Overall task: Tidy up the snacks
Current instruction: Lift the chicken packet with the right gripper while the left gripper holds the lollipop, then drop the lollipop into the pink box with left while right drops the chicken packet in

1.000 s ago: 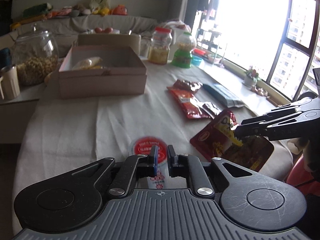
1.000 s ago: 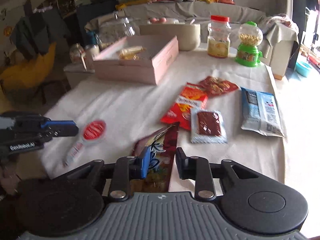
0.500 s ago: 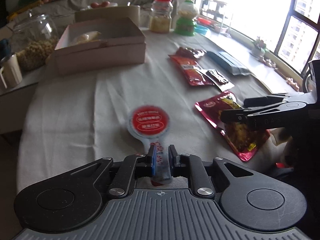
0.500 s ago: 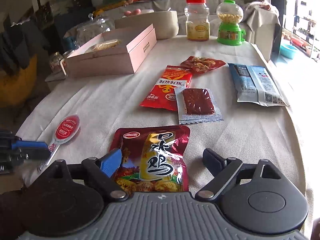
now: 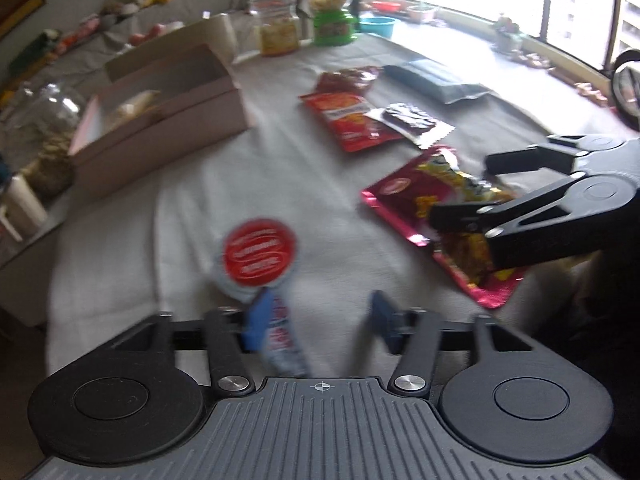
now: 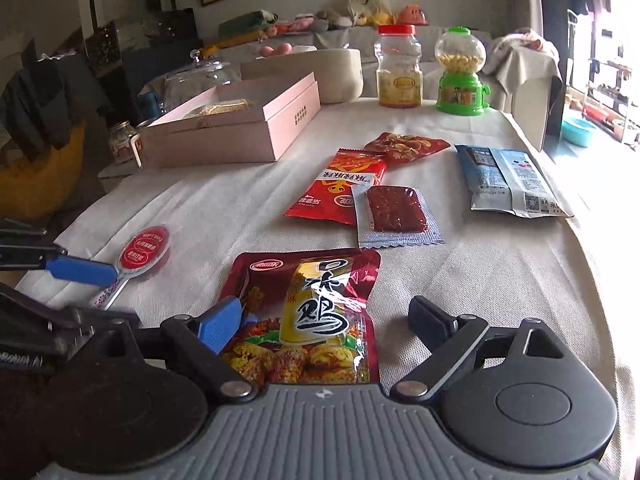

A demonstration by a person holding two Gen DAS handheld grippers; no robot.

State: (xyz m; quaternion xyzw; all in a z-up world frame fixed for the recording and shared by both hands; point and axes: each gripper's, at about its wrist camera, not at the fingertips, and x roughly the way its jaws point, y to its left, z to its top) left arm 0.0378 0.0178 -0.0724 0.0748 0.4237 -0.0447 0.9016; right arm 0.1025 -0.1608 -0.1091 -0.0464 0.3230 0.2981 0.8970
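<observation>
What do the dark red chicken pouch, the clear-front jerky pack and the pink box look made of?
Dark red chicken pouch: glossy metallised plastic film, judging by its bright glints and creases.
Clear-front jerky pack: clear film over a silvery foil-like backing with crimped edges.
Pink box: matte paperboard, probably; flat walls, sharp folds, no shine.

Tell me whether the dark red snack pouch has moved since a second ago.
Yes. The pouch hung lifted and edge-on from the right gripper; now it lies flat on the tablecloth, and the jaws have just opened.
</observation>
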